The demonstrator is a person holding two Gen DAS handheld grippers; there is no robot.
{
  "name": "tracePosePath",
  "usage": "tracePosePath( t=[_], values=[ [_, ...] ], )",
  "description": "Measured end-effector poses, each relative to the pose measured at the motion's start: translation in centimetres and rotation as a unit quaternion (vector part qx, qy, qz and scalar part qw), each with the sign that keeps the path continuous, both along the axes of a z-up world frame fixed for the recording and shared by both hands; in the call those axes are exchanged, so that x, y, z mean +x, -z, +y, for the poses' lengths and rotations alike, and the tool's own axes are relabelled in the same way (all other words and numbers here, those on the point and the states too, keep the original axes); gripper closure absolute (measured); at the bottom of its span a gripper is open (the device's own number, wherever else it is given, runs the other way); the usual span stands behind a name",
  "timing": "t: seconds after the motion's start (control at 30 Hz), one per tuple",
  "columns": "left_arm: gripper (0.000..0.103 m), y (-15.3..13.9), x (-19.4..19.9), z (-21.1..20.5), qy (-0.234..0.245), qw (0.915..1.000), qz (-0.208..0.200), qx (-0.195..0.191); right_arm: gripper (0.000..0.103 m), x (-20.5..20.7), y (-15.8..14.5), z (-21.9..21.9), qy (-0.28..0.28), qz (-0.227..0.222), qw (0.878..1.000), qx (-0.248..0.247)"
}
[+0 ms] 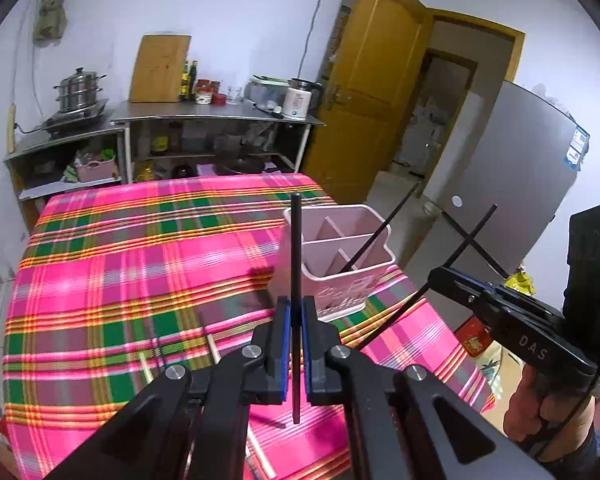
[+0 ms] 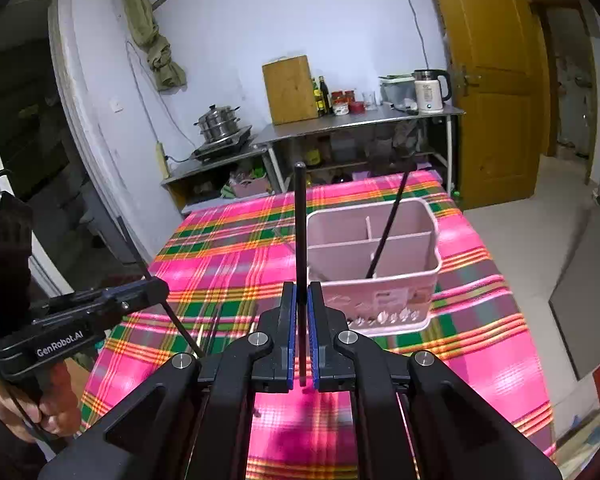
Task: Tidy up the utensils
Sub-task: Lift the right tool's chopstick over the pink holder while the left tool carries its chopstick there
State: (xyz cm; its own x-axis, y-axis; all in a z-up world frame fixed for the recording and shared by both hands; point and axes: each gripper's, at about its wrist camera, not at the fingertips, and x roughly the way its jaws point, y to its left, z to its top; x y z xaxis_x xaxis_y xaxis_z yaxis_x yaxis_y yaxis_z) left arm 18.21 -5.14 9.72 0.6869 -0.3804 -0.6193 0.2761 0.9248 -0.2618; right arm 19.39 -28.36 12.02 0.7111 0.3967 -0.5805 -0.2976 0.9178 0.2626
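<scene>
A pink divided utensil holder (image 1: 340, 268) (image 2: 374, 280) stands on the table's pink plaid cloth (image 1: 140, 280) (image 2: 480, 320). One black chopstick (image 1: 366, 246) (image 2: 388, 224) leans inside it. My left gripper (image 1: 296, 304) is shut on another black chopstick (image 1: 296, 248), which stands upright just left of the holder. In the right wrist view, my right gripper (image 2: 301, 288) is shut on a black chopstick (image 2: 300, 232) in front of the holder's left side. Each gripper also shows in the other view: the right gripper (image 1: 440, 276) with its slanted stick (image 1: 460, 252), the left gripper (image 2: 160, 286) with its stick (image 2: 180, 320).
A pale stick (image 1: 215, 347) lies on the cloth near me. Behind the table stands a steel counter (image 1: 220, 114) with pots, a cutting board, bottles and a kettle (image 2: 430, 90). A yellow door (image 1: 372, 92) and a grey fridge (image 1: 512, 184) are to the right.
</scene>
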Motion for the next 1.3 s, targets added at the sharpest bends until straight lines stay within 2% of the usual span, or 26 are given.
tracePosePath(
  t=[0.47,0.63,1.1,1.3],
  values=[
    [0.098,-5.1,5.1,-2.7,0.02,0.9986,-0.042,-0.024,0.098,3.6,-4.3,-3.1,0.039,-0.045,0.998,0.017],
    [0.098,-6.3,7.1,-3.2,0.019,0.9977,-0.055,-0.036,0.098,5.2,-5.0,-3.7,0.047,-0.052,0.997,0.027],
    [0.098,-6.9,11.5,-3.4,0.003,0.9967,-0.065,-0.049,0.098,7.9,-5.0,-4.9,0.063,-0.054,0.996,0.044],
    [0.098,-5.9,12.3,-3.5,0.003,0.9971,-0.058,-0.05,0.098,8.3,-5.6,-5.0,0.065,-0.063,0.995,0.05]
  ],
)
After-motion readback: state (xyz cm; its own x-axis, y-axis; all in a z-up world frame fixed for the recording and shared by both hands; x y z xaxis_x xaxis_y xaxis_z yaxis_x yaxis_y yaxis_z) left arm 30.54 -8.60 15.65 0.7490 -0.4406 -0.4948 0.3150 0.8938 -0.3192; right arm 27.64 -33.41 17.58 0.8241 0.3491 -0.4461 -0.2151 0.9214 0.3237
